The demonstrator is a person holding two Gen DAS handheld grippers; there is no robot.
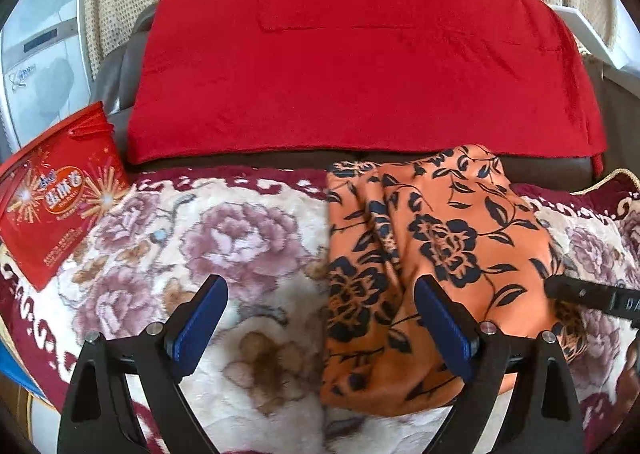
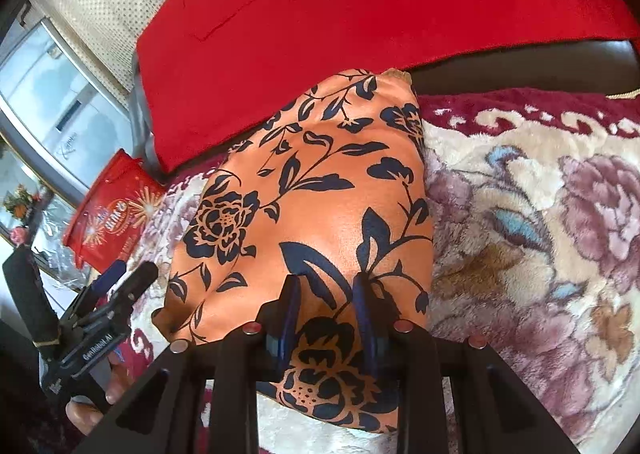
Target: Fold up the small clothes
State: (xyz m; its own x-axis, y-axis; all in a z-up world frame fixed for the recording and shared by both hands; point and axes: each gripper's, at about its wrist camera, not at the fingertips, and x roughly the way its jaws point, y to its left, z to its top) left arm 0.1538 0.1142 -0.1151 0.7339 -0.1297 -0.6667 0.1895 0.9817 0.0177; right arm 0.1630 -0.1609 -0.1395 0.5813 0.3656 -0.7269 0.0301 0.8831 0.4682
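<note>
— Where's the orange floral garment (image 2: 312, 190) now?

— On the flowered blanket (image 2: 540, 214), a long strip running straight away from the right claw (image 2: 329, 294) toward the red cover (image 2: 360, 14).

— Is that claw gripping it?

— Its jaws are narrow and press on the near end; I can't tell if cloth is pinched. The left claw (image 1: 320, 310) is wide and holds nothing, with the cloth ahead and to its right.

— So which is nearer?

— The right one, I'd judge.
</note>
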